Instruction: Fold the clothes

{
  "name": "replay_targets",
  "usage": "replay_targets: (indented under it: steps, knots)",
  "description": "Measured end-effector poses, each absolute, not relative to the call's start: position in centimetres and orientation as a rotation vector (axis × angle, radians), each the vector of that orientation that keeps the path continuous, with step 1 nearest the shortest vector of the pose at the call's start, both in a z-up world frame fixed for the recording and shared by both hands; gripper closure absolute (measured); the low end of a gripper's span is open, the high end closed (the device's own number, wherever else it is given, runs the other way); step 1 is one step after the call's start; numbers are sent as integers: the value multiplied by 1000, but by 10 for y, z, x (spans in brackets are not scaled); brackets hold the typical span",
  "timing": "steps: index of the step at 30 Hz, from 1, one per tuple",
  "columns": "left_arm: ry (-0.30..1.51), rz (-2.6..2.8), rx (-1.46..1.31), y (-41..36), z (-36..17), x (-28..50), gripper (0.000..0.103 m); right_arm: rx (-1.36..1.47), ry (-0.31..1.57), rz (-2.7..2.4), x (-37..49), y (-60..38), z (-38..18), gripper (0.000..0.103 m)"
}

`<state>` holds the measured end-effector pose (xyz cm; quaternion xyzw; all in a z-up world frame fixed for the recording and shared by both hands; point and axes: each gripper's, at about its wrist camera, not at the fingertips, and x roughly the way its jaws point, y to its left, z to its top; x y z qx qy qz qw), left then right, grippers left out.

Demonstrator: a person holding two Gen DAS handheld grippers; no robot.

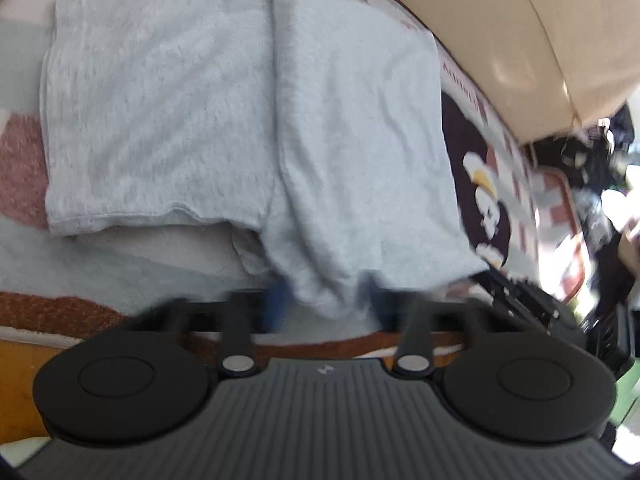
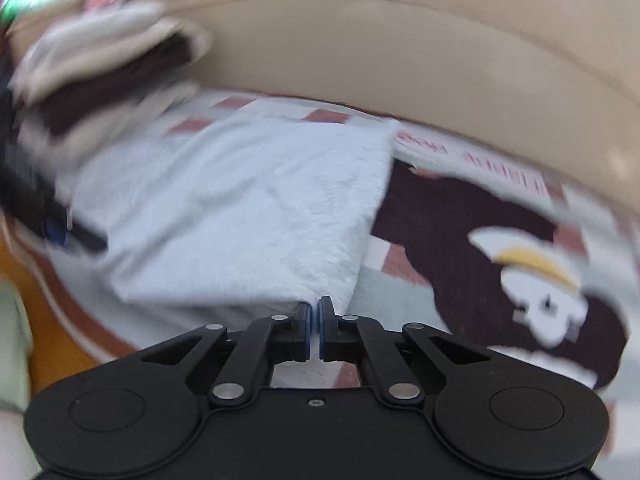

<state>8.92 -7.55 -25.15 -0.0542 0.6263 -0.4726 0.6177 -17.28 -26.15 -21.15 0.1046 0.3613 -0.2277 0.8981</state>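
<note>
Both tools at grey garment (image 1: 224, 92) hem: left (image 1: 326, 300) pinching fold, right (image 2: 314, 316) closed, grip unclear.

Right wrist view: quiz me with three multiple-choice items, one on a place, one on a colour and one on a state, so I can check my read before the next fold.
1. Where does the blanket's dark figure lie relative to the garment?
A. left of it
B. right of it
C. on top of it

2. What colour is the garment?
A. light grey
B. red
C. black

3. How do the right gripper's jaws stand?
A. wide open
B. shut
C. out of view

Answers:
1 B, the dark patch begins past the garment's right edge.
2 A, its cloth is pale grey throughout.
3 B, the pads nearly meet at the garment's near corner.
</note>
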Motion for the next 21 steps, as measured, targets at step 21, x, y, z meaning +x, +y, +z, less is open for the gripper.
replay_targets:
  steps: [21]
  knots:
    - [1223,-1090,-79,-76,-235,77,94,86,815,-637,-165,-247,-236,100]
